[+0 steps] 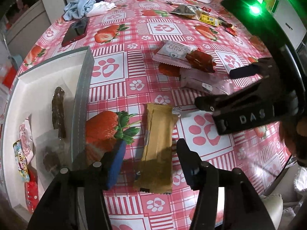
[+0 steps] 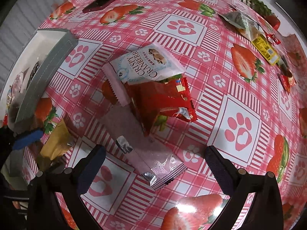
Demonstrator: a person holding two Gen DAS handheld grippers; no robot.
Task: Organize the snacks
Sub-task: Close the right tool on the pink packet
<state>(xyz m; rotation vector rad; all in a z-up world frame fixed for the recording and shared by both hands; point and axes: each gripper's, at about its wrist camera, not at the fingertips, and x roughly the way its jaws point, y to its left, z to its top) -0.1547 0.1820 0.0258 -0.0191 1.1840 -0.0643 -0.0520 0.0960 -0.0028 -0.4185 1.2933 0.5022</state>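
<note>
A gold-brown snack packet (image 1: 157, 145) lies flat on the strawberry-print tablecloth (image 1: 119, 38), between the fingers of my left gripper (image 1: 150, 163). Its blue pads stand a little apart from the packet on both sides, so it is open. My right gripper (image 2: 154, 169) points down over a pink foil packet (image 2: 153, 164), jaws wide and clear of it. Just beyond lie a white cranberry packet (image 2: 142, 65) and a red packet (image 2: 163, 99) resting on it. The left wrist view shows the right gripper (image 1: 216, 88) at the right, above the pink packet (image 1: 201, 82).
A white box with a grey wall (image 1: 82, 95) stands at the left and holds several snacks. A dark phone (image 1: 74, 31) and crumpled cloths (image 1: 80, 6) lie far left. More loose snack packets (image 2: 243, 23) are scattered at the far right of the table.
</note>
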